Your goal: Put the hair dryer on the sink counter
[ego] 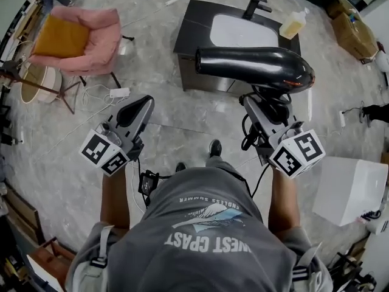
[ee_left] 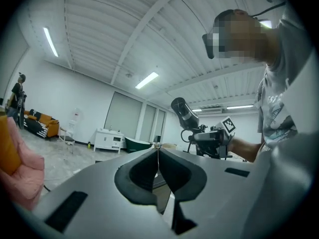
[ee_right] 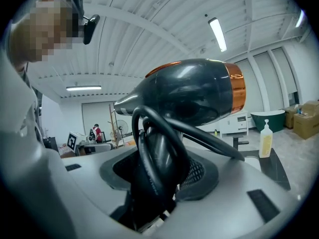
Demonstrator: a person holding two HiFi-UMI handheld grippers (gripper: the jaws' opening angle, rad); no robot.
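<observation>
- The bench (ego: 193, 18), with its white sink (ego: 242, 31), stands on the floor ahead of the person, apart from both tools. The step in hand looks like the carry toward it.
- The hair dryer (ego: 255, 66) hangs in the air just short of the bench. Its barrel is about level and its nozzle points to the person's left. To set it down well, I would bring it over the bare dark strip beside the sink, not over the basin. I would lower it until the barrel lies flat, and only then let go.
- The right tool (ee_right: 159, 168) has its jaws spread wide round the dryer's handle and pinches it from both sides, with the barrel standing above the jaws.
- The left tool (ee_left: 158, 153) has its jaws pressed together with nothing between them. It is held low at the person's left, well apart from the dryer.
- The black cord (ee_right: 149, 143) loops round the handle and runs down into the right tool's jaws. It is probably pinched along with the handle, though the loops hide the contact. A loose loop could catch on the tap (ego: 255, 6).
- The yellow bottle (ego: 293, 24) stands at the bench's far right corner and should be kept clear of.
</observation>
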